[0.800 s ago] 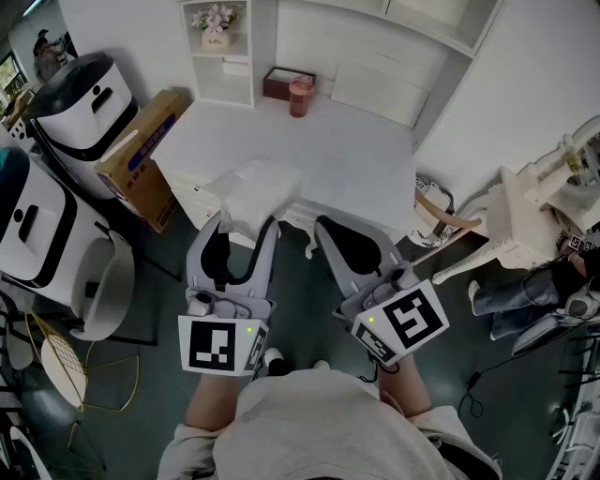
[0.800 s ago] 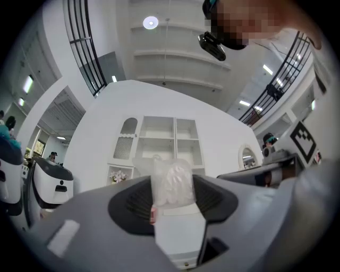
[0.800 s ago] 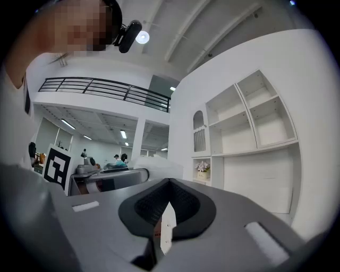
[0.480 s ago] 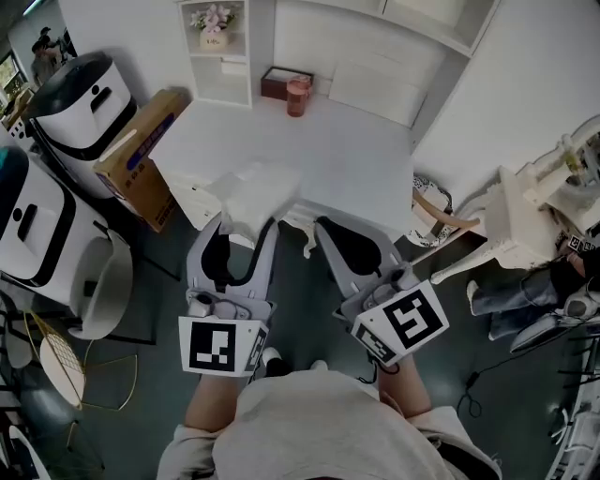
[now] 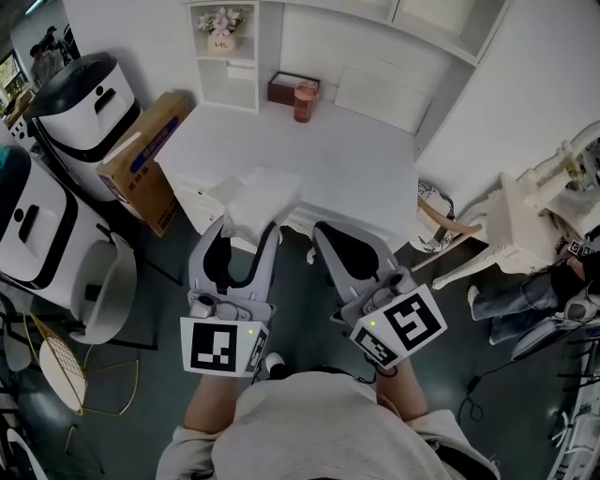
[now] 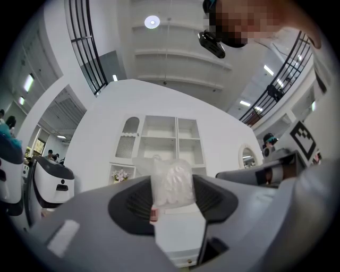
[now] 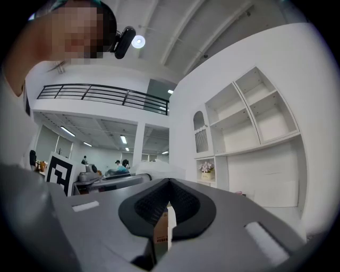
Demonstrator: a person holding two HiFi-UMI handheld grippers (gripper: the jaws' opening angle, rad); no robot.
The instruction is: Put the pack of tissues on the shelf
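Found the left gripper (image 5: 242, 228) pinching the pack of tissues (image 5: 255, 195) by its near end, pads pressed into the soft wrapper from both sides, most of the pack standing proud beyond the jaw tips. Confirmed the same in the left gripper view: pack upright between the dark pads, gripper aimed at the shelf (image 6: 169, 139). Judged this end-grip deliberate, leaving the free end clear to enter a compartment first. Located the pack in the air over the near edge of the white tabletop (image 5: 328, 159), well apart from the shelf at the far left corner. Found the right gripper (image 5: 325, 234) pressed together on nothing, held low and just beside the left; judged it parked out of the way, not needed for a light one-handed carry. Noted a flower pot (image 5: 217, 23) occupying the top compartment, plus a pink cup (image 5: 303, 99) and a dark box (image 5: 286, 86) on the tabletop beside the shelf. Rated the placement not yet begun; advised a forward reach across the tabletop toward a free compartment, with care against crushing the soft wrapper
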